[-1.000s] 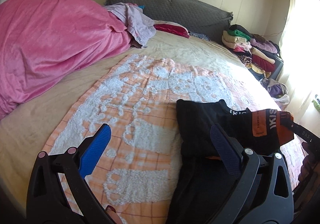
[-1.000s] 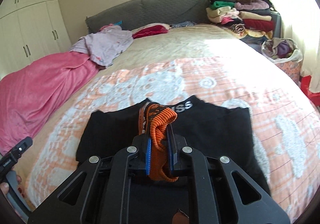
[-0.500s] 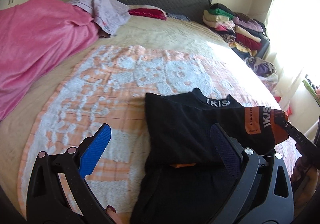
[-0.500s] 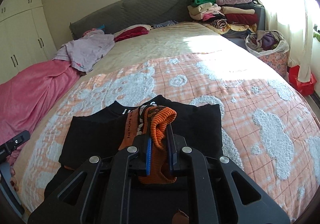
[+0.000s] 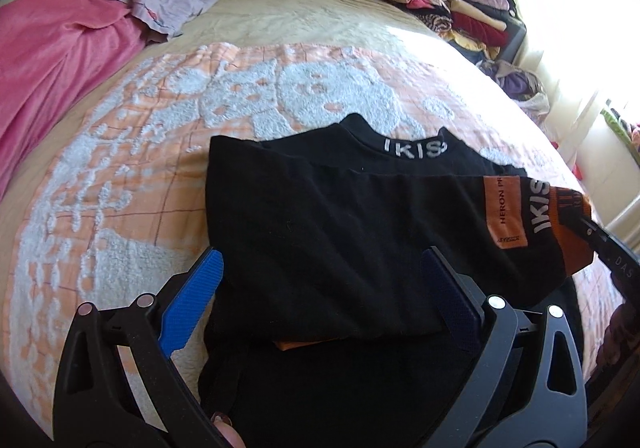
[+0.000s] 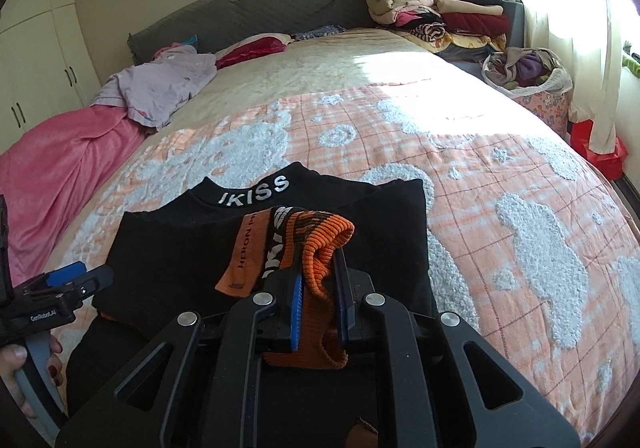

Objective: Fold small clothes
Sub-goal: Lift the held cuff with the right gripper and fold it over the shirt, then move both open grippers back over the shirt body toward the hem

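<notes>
1. A black top (image 6: 272, 248) with an "IKISS" collar is seen in the lower centre of both views, spread on an orange-and-white blanket (image 6: 500, 176) that covers the bed.
2. One sleeve is already laid across the body of the garment: its orange ribbed cuff (image 6: 320, 244) is found at the centre of the right wrist view and at the right edge of the left wrist view.
3. The cuff is seen between the blue pads of the right gripper (image 6: 318, 304), whose jaws have just been opening; the cloth is no longer pinched flat, so the grip is judged to be released or nearly so.
4. The left gripper (image 5: 328, 300) is held wide open over the lower left part of the garment; nothing is gripped, and the black fabric is seen beyond its fingers.
5. The first sleeve fold is judged done. The cuff is yet to be fully let go; whether the other sleeve is already folded under cannot be told, and the lower half, which lies under both grippers, remains to be folded up.
6. Folded clothes (image 6: 436, 8) are stacked in the upper right.
</notes>
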### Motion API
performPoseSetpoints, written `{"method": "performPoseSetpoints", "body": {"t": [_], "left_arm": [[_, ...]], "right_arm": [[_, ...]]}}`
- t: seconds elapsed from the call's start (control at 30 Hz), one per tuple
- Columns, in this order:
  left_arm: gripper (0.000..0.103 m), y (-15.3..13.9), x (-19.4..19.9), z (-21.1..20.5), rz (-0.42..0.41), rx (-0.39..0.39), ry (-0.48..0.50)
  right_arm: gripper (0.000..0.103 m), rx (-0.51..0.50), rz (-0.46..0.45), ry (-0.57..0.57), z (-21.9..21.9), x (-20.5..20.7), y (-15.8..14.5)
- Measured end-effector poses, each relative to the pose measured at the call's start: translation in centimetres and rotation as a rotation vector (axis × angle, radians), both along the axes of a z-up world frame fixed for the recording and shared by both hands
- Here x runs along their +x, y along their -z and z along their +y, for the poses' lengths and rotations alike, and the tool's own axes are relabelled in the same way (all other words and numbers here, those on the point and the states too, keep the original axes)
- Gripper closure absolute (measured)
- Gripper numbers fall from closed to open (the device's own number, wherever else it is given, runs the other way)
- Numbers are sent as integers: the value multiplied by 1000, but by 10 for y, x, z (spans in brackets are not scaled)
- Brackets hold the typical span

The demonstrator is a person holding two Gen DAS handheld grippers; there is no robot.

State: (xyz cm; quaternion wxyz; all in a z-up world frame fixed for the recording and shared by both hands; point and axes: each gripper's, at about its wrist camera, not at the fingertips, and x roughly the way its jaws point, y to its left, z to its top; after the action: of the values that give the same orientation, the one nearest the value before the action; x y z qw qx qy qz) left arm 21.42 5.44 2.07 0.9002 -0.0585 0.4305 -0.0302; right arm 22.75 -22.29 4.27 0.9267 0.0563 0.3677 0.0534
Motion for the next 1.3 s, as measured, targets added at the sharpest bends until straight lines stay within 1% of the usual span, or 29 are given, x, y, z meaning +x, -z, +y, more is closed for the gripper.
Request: {"method": "performPoseSetpoints", "body": {"t": [0.07,0.17,0.27,0.3,0.37,0.4,0.47,0.53,0.63,0.7,0.83,0.93,0.97,1.17,1.3], "left_arm": [[11,8,3,-3,23,11,11],[11,19,4,-2,50,20,15],[12,13,-3,-2,11,25,28],[13,11,-4,-4,1,26,38],[19,10,-5,-12,-10,35,83],[21,12,-5,-15,0,42,100],[29,22,-1,-16,39,42,111],[31,36,1,-12,84,34,112],[32,42,-2,-7,84,5,119],[32,43,-6,-5,79,-2,124],[32,43,-8,-4,70,-13,130],[32,42,-9,-4,69,-16,133],[32,42,-9,-3,70,-19,135],[32,41,-10,-1,69,-29,138],[32,41,-11,-1,66,-30,133]], "right_arm": [[85,-14,7,38,-6,0,3],[85,8,13,79,-19,-3,6],[84,-3,21,77,-20,-6,9],[84,-9,25,71,-17,-6,11],[84,-20,37,37,-8,-5,14],[83,-31,41,22,-2,-5,15],[81,-62,51,-28,13,-6,18],[79,-89,61,-72,29,-7,22],[75,-106,69,-122,47,-6,23],[71,-113,73,-150,58,-4,24],[68,-135,111,-199,76,3,35],[67,-182,184,-185,75,8,55],[66,-169,194,-179,71,8,59],[66,-125,180,-168,62,4,64],[66,-118,171,-160,62,0,62]]}}
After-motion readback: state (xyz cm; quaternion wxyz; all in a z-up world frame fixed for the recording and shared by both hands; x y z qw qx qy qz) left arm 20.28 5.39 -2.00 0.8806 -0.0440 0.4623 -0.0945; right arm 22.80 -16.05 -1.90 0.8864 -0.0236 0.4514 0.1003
